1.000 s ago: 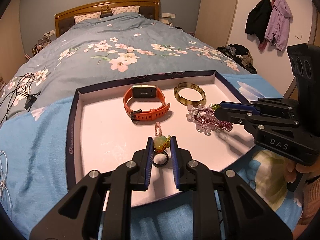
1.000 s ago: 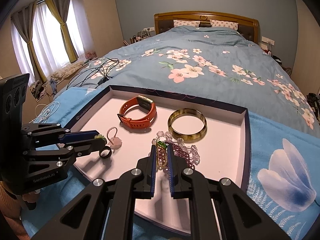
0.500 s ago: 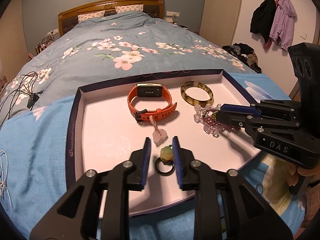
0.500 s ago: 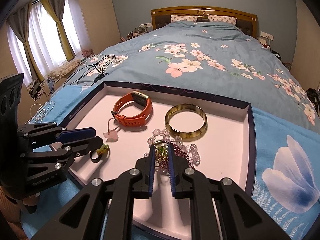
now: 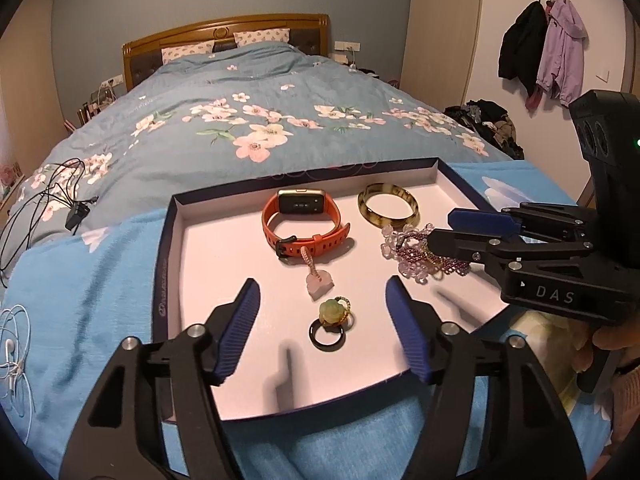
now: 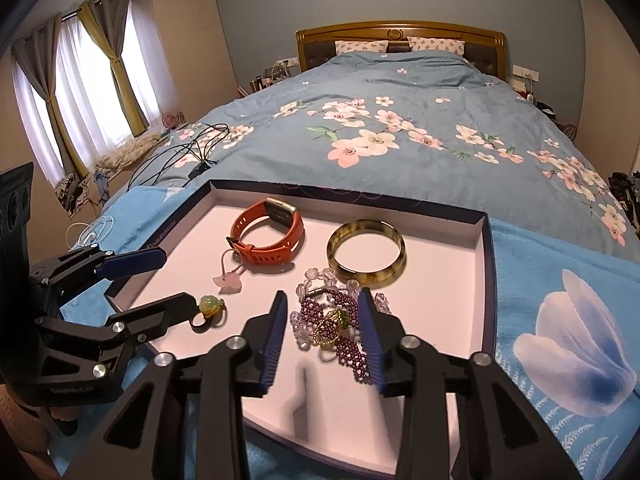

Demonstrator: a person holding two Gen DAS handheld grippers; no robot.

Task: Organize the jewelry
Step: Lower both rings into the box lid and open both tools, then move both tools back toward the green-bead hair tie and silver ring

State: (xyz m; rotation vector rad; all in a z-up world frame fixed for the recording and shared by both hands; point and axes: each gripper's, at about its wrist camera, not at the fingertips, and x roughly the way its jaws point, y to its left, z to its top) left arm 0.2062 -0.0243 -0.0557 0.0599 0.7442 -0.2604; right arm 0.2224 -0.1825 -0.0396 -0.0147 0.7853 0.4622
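shallow box tray (image 5: 168, 248) with a pale pink floor lies on a light blue cloth at the foot of the bed (image 5: 240, 120). all places given from the orange watch (image 5: 304, 220), which lies at the tray's far middle. a mottled bangle (image 5: 388, 210) is just right of the watch. a pink pendant (image 5: 318, 282) on a short chain lies just in front of it, chain end touching the strap. nearer still, a black ring (image 5: 327, 334) and a green flower ring (image 5: 332, 310) lie touching each other. a heap of purple and clear beaded bracelets (image 6: 340, 328) lies front-right of the watch, against the bangle.

left hand-held gripper (image 5: 322, 320) spread wide, jaws just opened, the two rings between them, untouched. right hand-held gripper (image 6: 322, 334) partly spread, jaws just opened, bracelets between the pads; right pad looks to be against the beads, no pinch.
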